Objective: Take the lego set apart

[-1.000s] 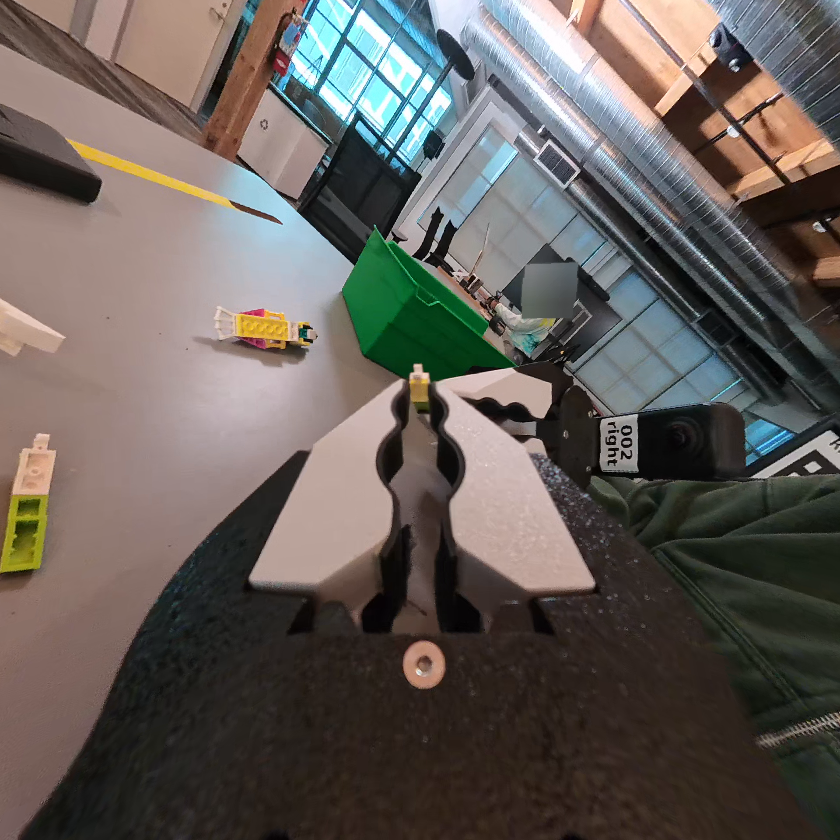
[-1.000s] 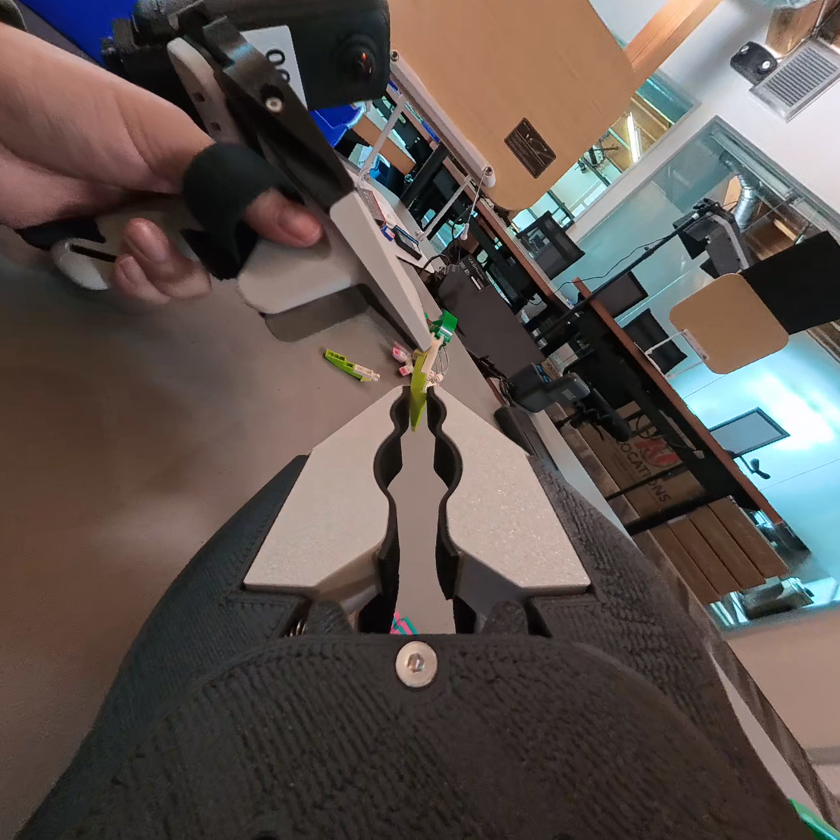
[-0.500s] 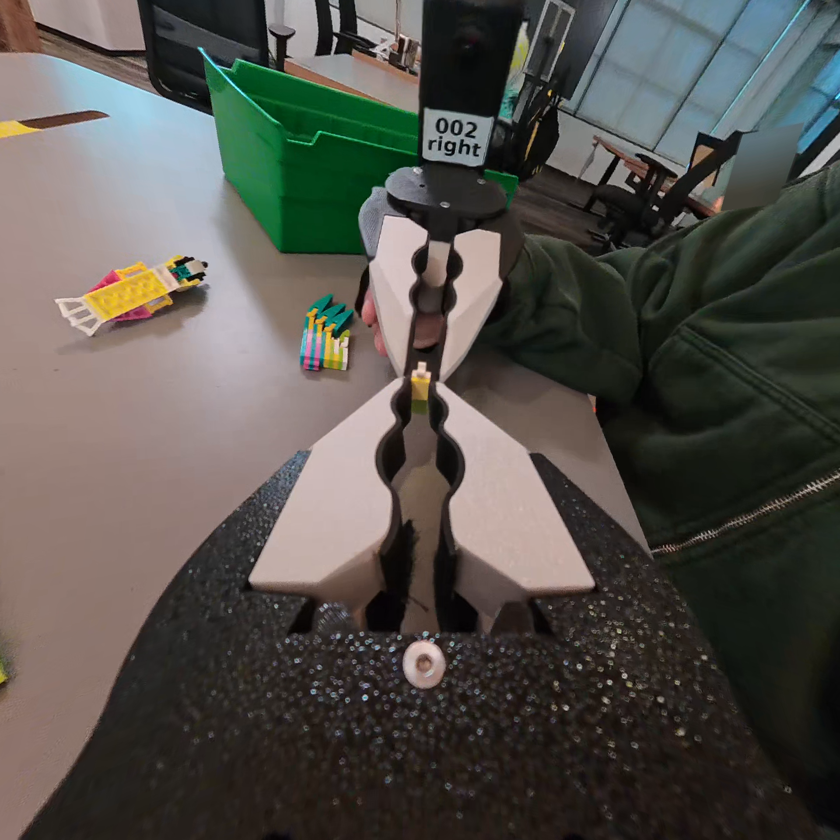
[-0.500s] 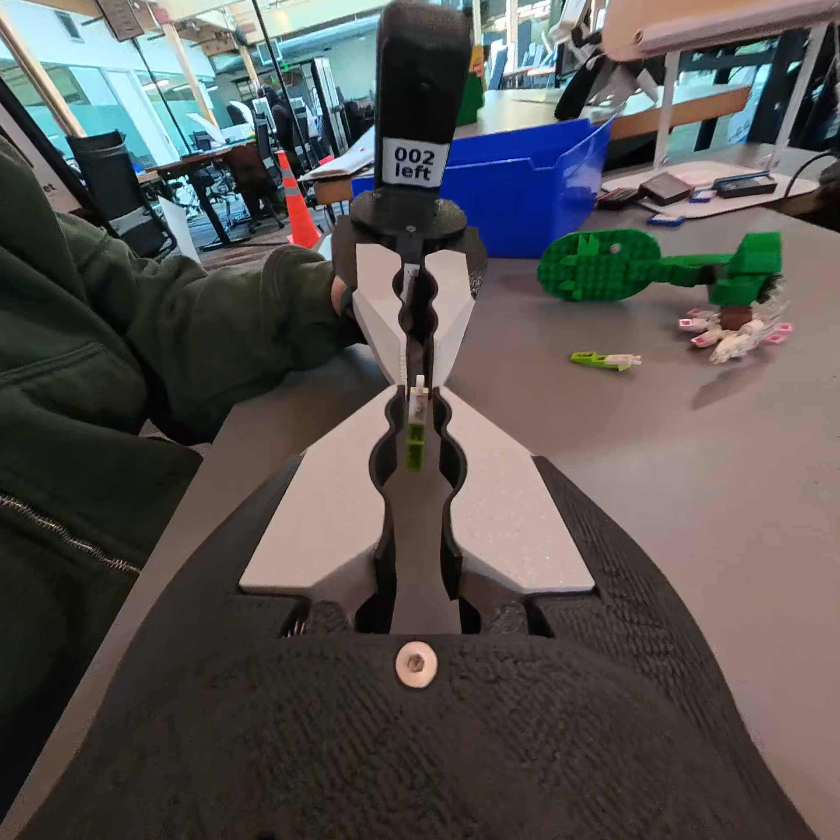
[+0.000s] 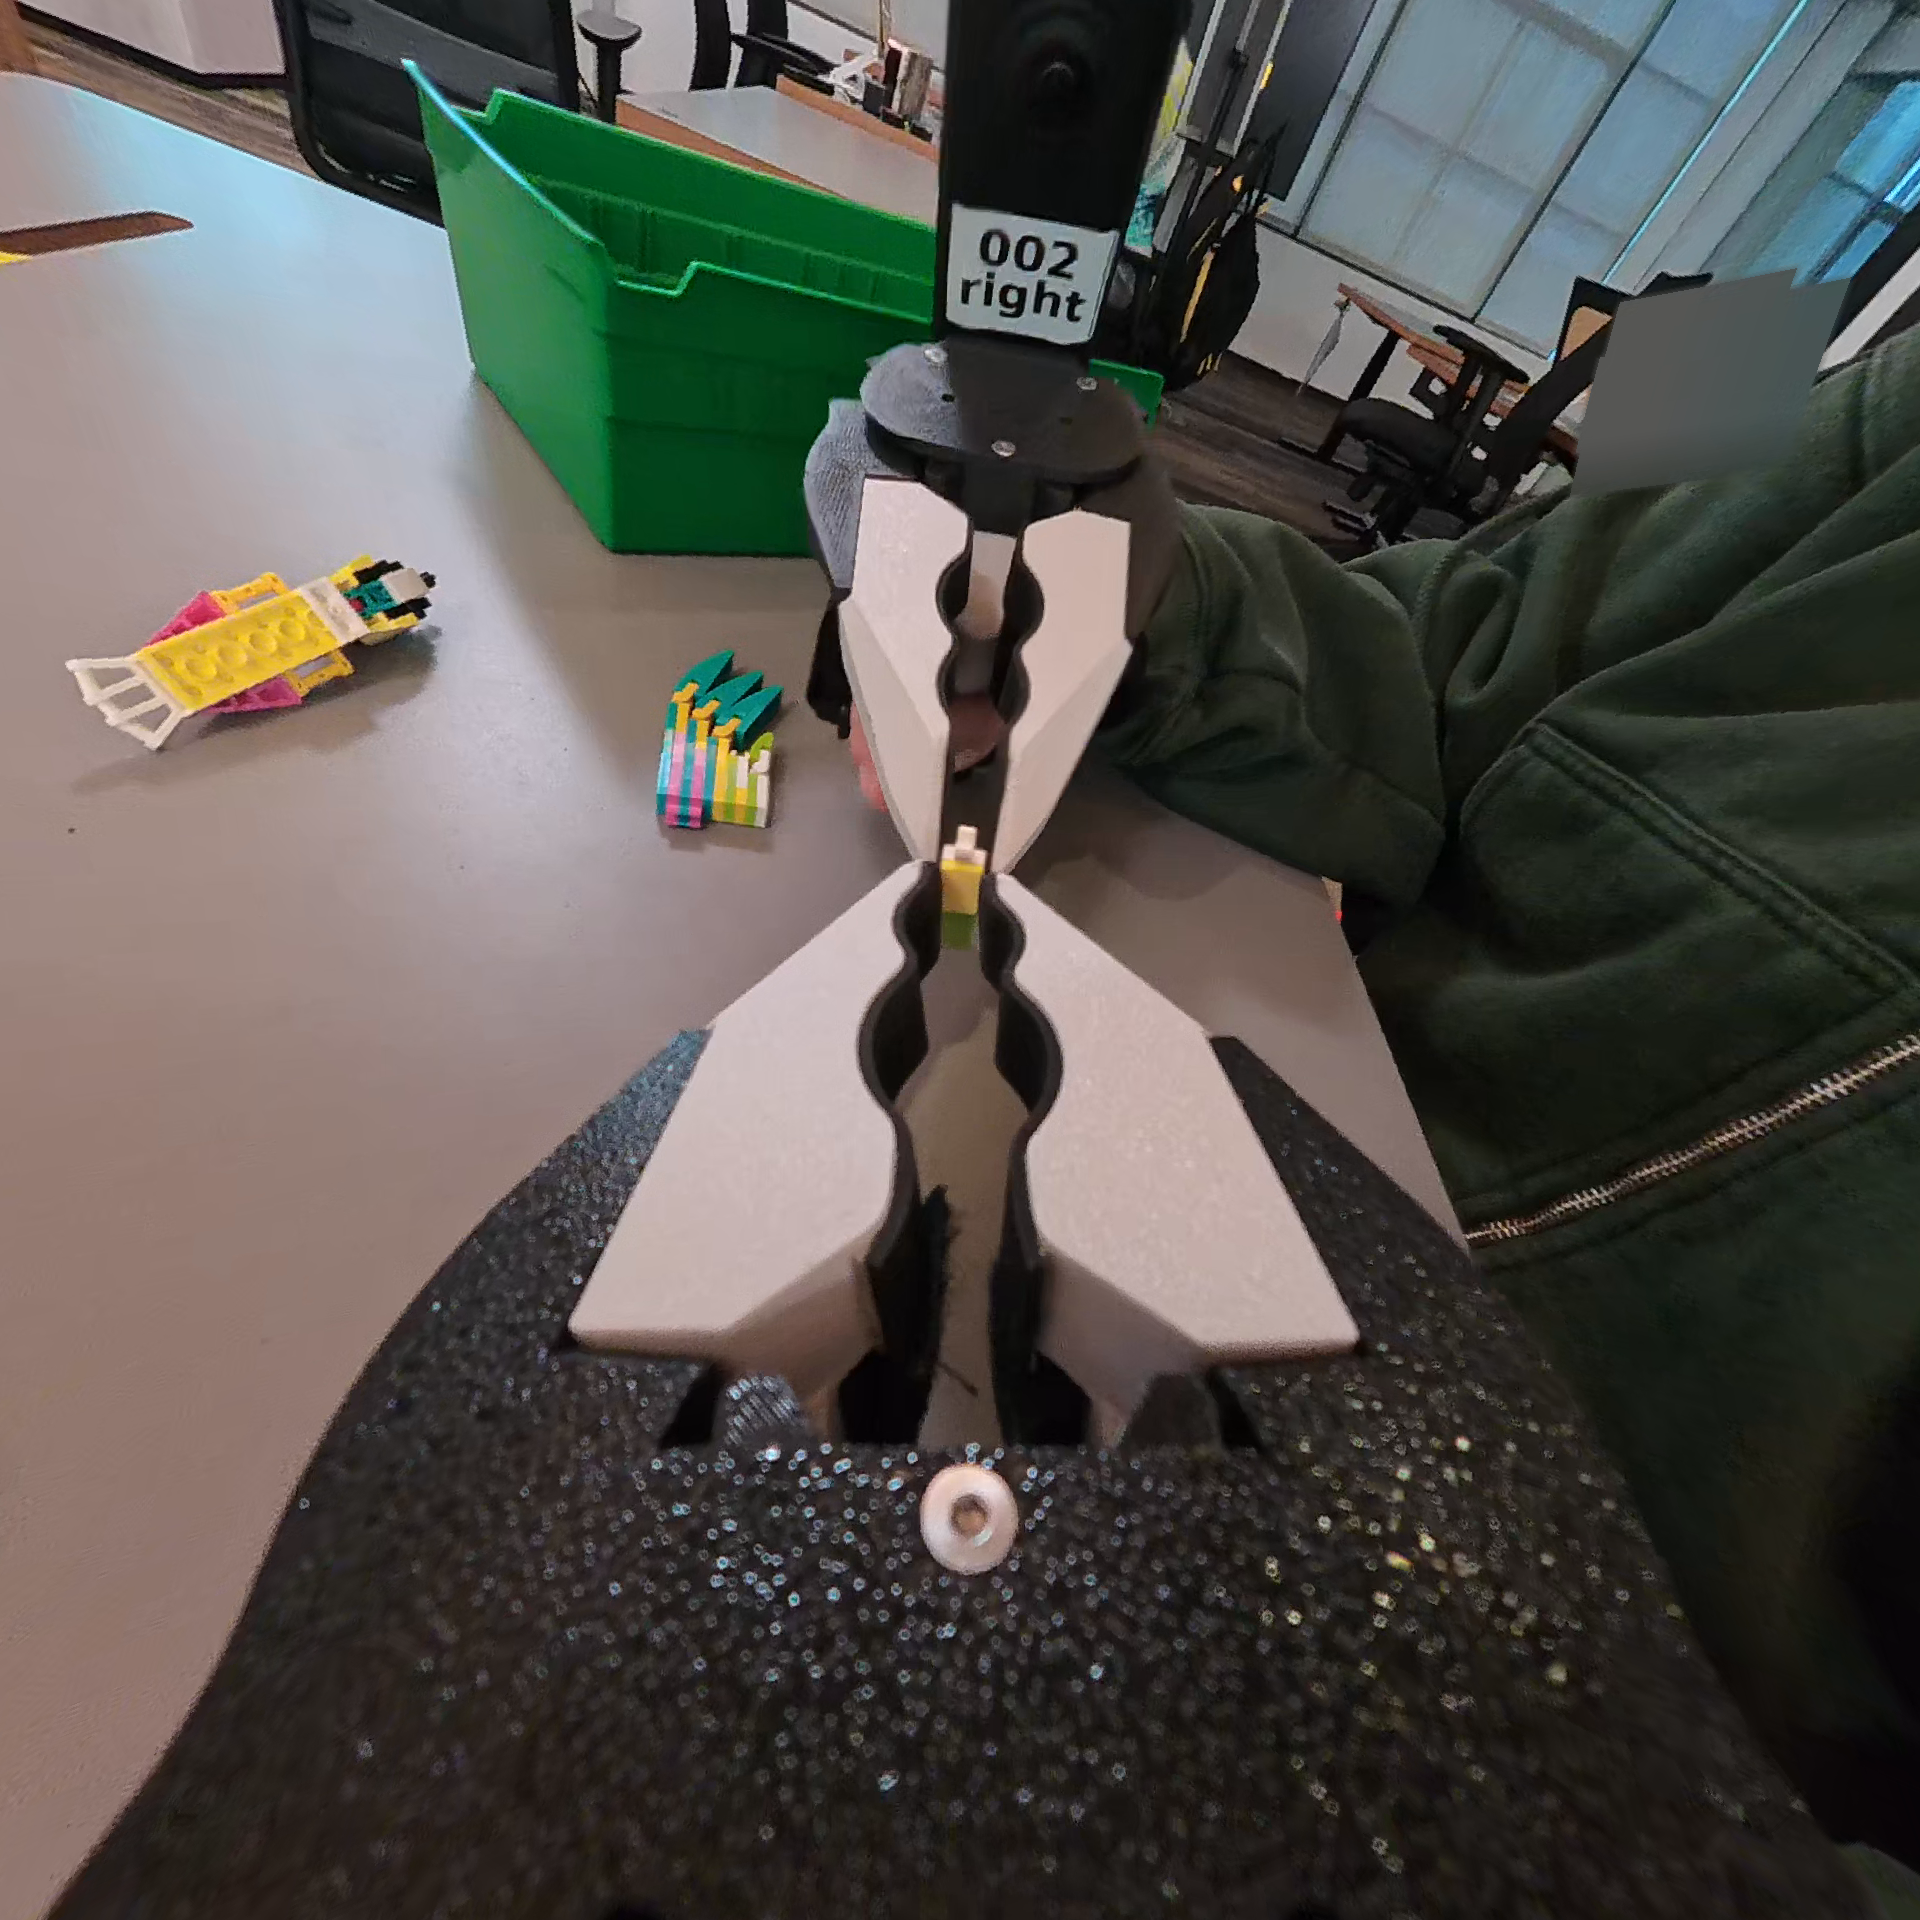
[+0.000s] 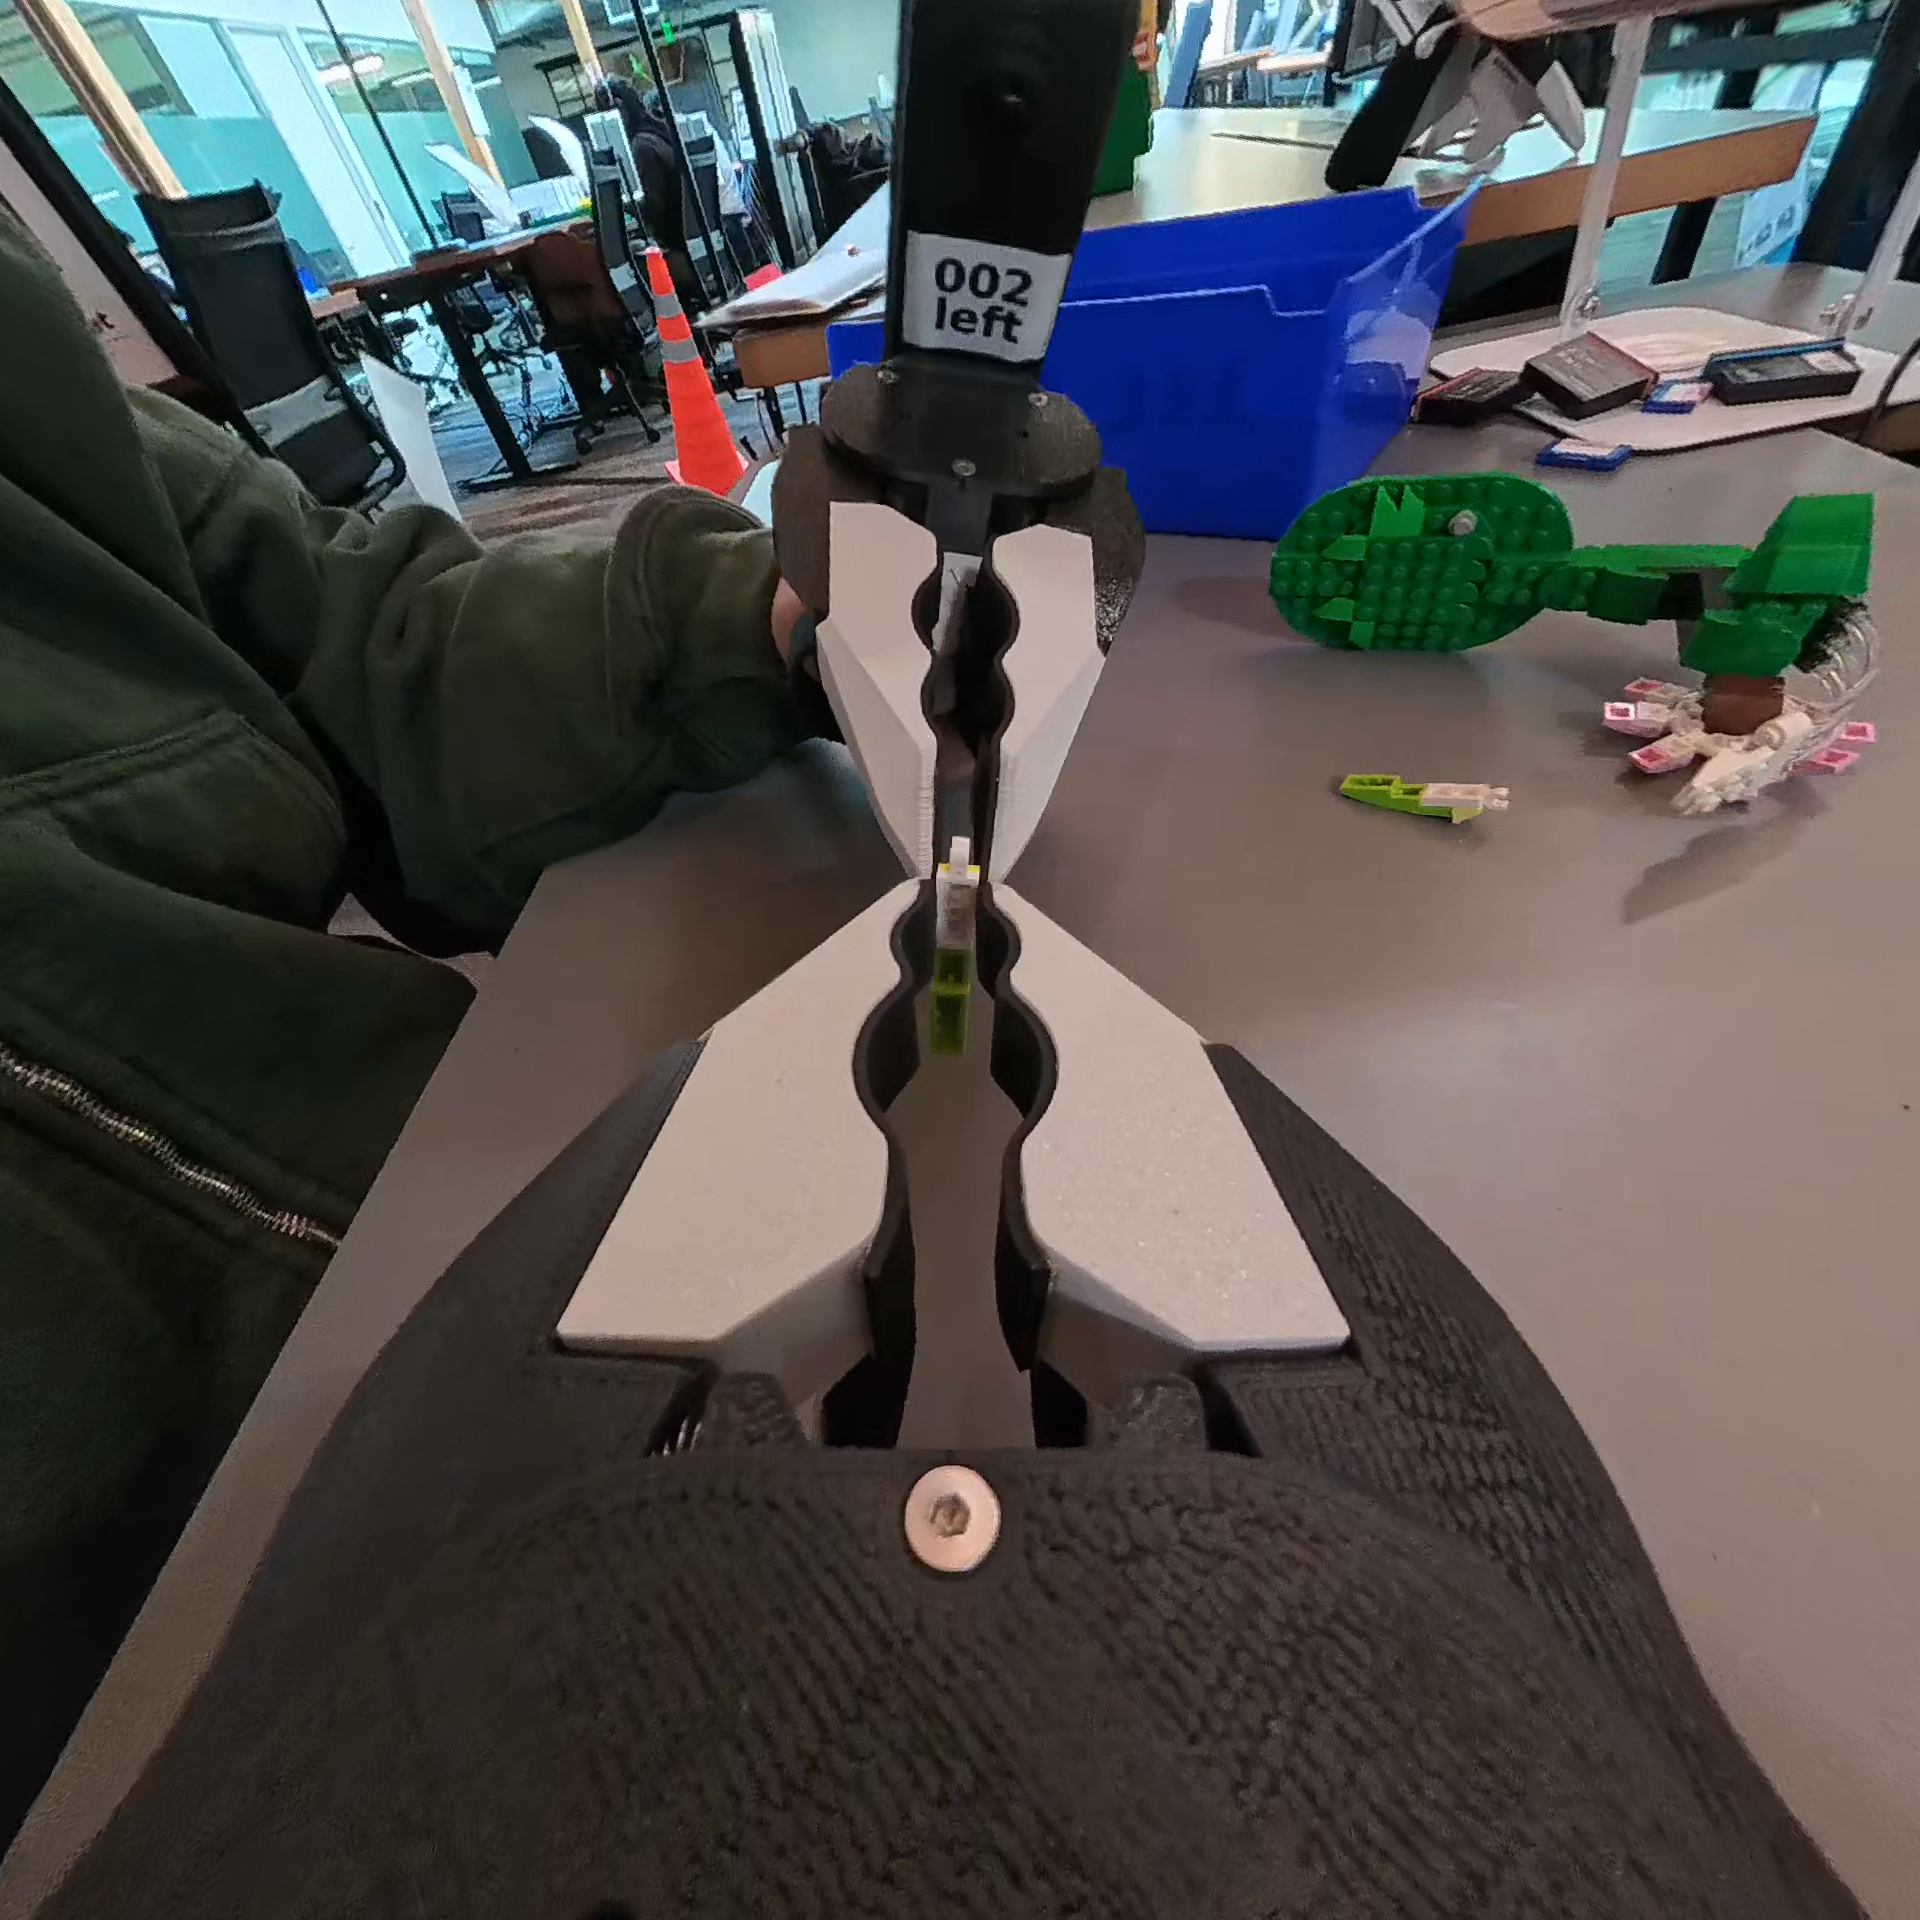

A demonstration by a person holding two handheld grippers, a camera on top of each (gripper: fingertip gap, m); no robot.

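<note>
A small lego piece, lime, yellow and white, is held above the grey table point(image 5: 312, 1039). My left gripper point(image 5: 958, 875) is shut on its yellow and lime end point(image 5: 960, 902). My right gripper point(image 6: 954, 885) is shut on the same piece; its lime part point(image 6: 948, 997) sits between the fingers and a white tip points out. The two grippers meet tip to tip in a straight line. The right gripper point(image 5: 964, 831) shows in the left wrist view and the left gripper point(image 6: 956, 844) in the right wrist view.
On the table lie a yellow and pink lego build point(image 5: 260, 649), a striped teal, pink and yellow build point(image 5: 717, 753), a green lego plant point(image 6: 1455, 577) with a pink and white flower point(image 6: 1745, 738), and a lime and white piece point(image 6: 1418, 795). A green bin point(image 5: 675, 343) and a blue bin point(image 6: 1247, 364) stand behind.
Both grippers have swung from tilted poses to level ones and now face each other in line, tip to tip. Both kept hold of the small piece.
</note>
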